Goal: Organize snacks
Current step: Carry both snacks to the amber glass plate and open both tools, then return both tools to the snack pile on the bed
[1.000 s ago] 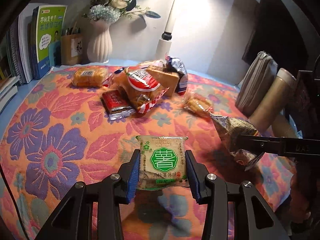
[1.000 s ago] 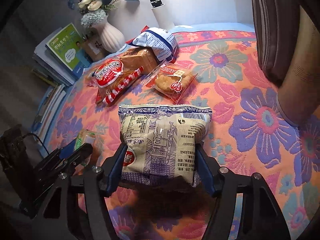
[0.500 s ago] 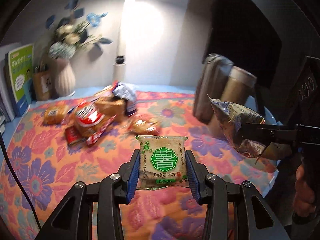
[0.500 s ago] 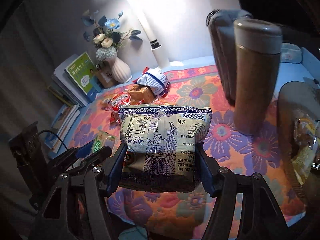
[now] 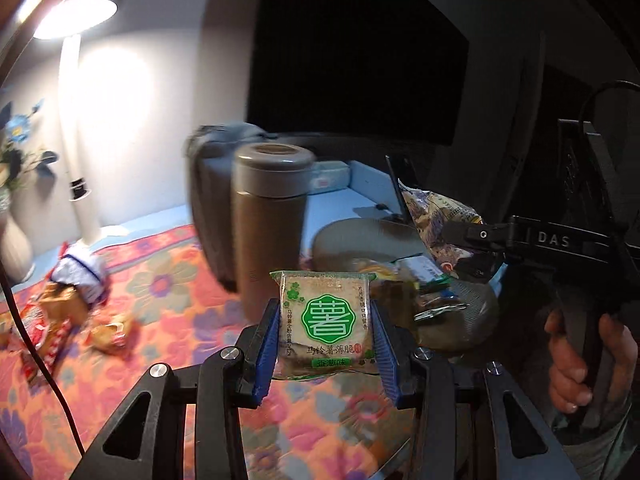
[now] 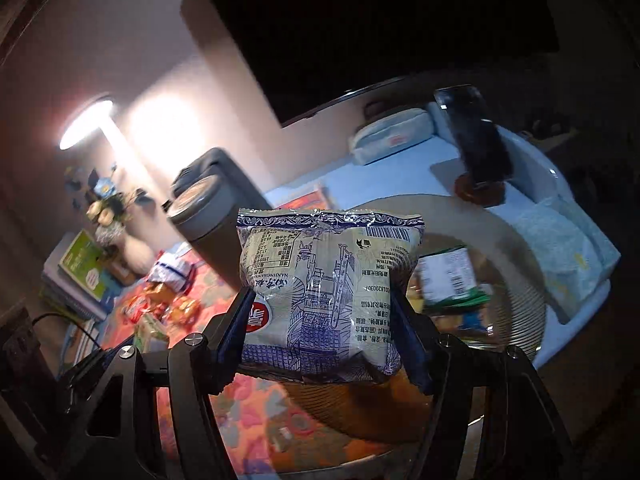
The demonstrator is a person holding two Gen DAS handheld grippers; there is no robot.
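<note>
Both hands have swung away from the snack pile since a second ago: then the loose packets filled the middle of each view, now they sit at the lower left and a round bowl (image 5: 460, 320) has come in at centre right. The left gripper (image 5: 326, 336) is closed partway on a small green-label cracker packet (image 5: 326, 320), blue pads pressed to its two sides, holding it clear of the flowered cloth (image 5: 168, 320). The right gripper (image 6: 320, 312) is clamped on a bigger blue-and-white printed bag (image 6: 328, 288), which bulges between the pads.

By my reading the task is part done. A few packets already lie in the bowl, these two are on their way there, and several remain on the cloth at the lower left of the left view, among them a blue-and-white bag (image 5: 82, 276) and a red-striped one (image 5: 40, 332).

Room is tight. A tall brown flask (image 5: 270, 224) stands just left of the bowl with a dark pouch (image 5: 208, 216) behind it. In the left view the right gripper's bag hangs at the bowl's upper right, so the two grippers are near each other. In the right view the bowl rim (image 6: 516, 280) curves beside a white pack (image 6: 560, 248) near the table edge, with a phone (image 6: 476, 136) propped beyond.
</note>
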